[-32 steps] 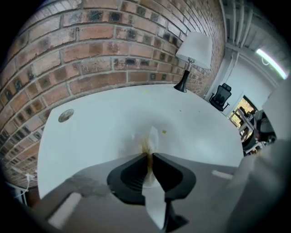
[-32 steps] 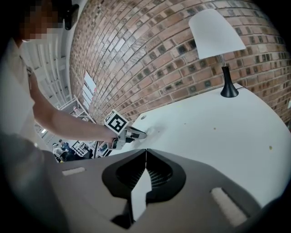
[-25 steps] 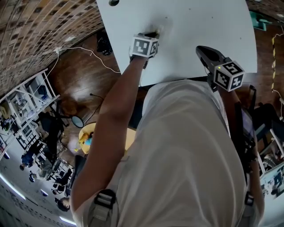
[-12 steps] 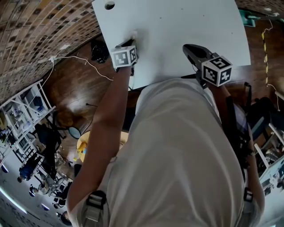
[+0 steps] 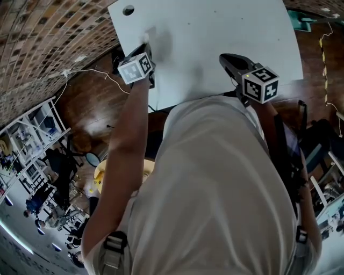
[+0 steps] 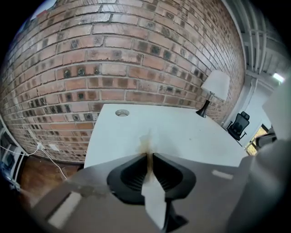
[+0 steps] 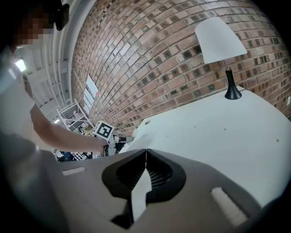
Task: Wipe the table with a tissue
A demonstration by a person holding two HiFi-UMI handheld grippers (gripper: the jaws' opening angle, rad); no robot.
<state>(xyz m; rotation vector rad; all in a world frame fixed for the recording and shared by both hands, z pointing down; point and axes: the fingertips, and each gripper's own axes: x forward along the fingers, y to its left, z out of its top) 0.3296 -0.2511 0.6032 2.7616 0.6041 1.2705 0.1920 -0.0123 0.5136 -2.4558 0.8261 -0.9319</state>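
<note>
Along the left edge of the white table point(image 5: 226, 27), we see the left claw point(image 5: 145, 45) clamped on a tissue point(image 6: 146, 142), just near of the cable hole point(image 5: 128, 9). The right claw point(image 7: 146, 150) hangs over the near edge, jaws together on nothing. Broad bare tabletop lies open between them and beyond. Only the gripper views show us the lamp point(image 7: 220, 41) at the far right corner; only the left one shows the tissue's brown stain.

No text, label or number can be read on anything here.
</note>
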